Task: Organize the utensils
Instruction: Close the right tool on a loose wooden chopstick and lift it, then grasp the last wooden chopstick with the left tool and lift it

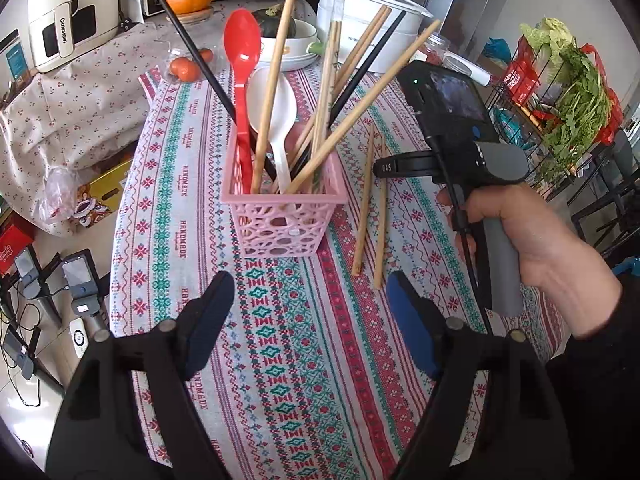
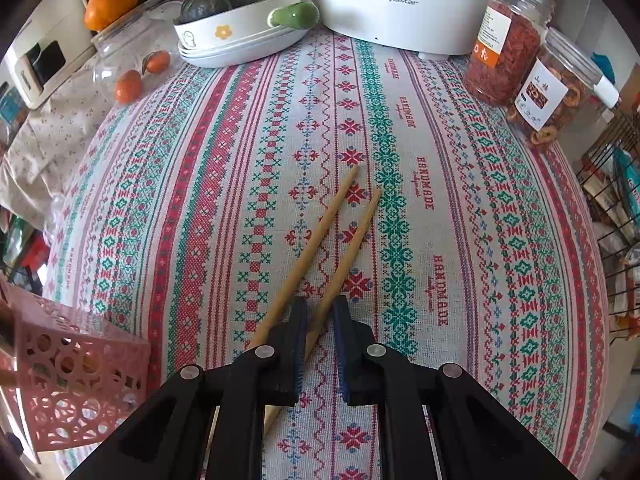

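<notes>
Left wrist view takes in the widest scene: a table under a patterned tablecloth, with a pink basket standing near the middle, already packed with wooden and black chopsticks, a red spoon and a white spoon, all leaning at loose angles. Two wooden chopsticks lie on the cloth just beside the basket, on its right in this view. The left gripper hovers above bare cloth in front of the basket with its jaws wide and nothing between them. The person's right hand holds the other tool above the loose pair.

From the right wrist view, the right gripper has its jaws drawn narrow around the near part of one of the two chopsticks; its twin runs just outside the left finger, and the basket sits low at the left edge.

The step in hand looks like lifting this stick to drop it among the others. To do it well, the pinch should stay firm, since a thin round stick can swivel. Raise it clear without dragging its neighbour, then tip the stick nearly upright over a gap in the basket, because the crowded handles could deflect it. The free gripper could steady the light basket's rim against tipping.
</notes>
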Action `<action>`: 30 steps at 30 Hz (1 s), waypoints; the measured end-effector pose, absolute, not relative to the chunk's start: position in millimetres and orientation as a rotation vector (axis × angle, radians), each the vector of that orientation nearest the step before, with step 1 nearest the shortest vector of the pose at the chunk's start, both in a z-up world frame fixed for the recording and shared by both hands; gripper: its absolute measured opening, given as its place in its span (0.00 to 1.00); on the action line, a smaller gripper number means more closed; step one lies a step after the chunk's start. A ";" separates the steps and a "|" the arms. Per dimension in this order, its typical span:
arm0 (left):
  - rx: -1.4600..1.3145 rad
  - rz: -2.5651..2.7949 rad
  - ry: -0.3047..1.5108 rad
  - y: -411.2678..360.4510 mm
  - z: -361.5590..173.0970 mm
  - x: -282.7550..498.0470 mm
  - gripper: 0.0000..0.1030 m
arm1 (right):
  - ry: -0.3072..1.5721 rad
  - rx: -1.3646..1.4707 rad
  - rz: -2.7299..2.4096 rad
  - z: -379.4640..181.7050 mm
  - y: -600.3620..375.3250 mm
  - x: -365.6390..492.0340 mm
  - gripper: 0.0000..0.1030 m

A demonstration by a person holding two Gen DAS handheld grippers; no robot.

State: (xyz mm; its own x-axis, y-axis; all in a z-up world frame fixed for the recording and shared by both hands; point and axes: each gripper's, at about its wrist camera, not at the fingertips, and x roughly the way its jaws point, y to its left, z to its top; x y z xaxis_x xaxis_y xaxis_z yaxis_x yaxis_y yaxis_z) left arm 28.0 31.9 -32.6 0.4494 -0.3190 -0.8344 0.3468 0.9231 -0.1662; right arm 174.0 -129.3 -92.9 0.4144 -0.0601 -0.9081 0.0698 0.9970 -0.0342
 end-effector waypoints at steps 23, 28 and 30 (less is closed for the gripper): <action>0.356 -0.479 1.152 -170.9 -78.8 79.7 0.37 | 1.184 0.369 -0.067 -54.7 -357.8 26.4 0.06; 0.280 -0.318 1.191 -177.3 -92.5 148.8 0.37 | 1.198 0.393 -0.039 -83.6 -364.0 24.2 0.06; 0.263 -0.268 1.174 -178.5 -95.4 171.2 0.37 | 1.194 0.416 -0.034 -88.5 -370.1 25.4 0.06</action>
